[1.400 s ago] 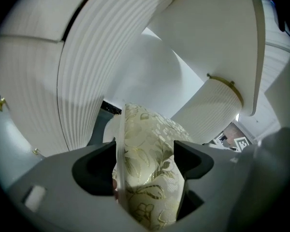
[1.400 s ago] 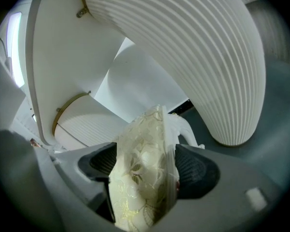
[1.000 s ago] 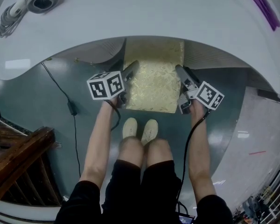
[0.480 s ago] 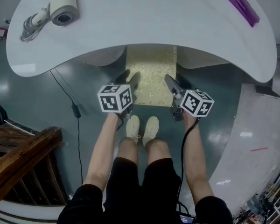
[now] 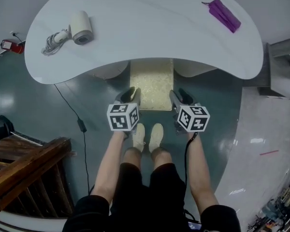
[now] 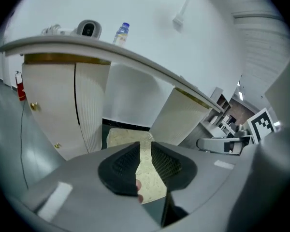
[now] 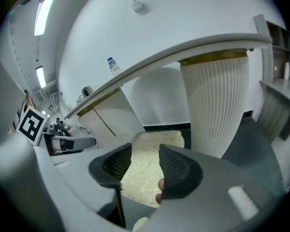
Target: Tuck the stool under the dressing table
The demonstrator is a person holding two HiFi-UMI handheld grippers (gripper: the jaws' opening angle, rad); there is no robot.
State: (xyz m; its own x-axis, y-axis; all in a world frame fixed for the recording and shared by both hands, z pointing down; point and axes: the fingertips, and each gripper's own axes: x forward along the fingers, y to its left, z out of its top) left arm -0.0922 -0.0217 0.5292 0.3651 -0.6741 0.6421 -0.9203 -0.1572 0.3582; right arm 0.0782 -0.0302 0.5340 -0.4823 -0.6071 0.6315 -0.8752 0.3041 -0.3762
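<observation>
Stool [image 5: 152,83] mostly under dressing table [image 5: 150,28], front edge showing; tucking looks done. Left gripper [image 5: 132,92], right gripper [image 5: 177,93] hover before table, clear of stool, jaws closing on nothing. Next: small nudge if needed

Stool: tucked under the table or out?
Partly in: stool far end under the dressing table, near part past its edge.

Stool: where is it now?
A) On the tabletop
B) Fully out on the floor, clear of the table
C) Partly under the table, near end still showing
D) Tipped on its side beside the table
C: in the head view the stool stands upright in the knee gap, its far end hidden under the edge of the table.
</observation>
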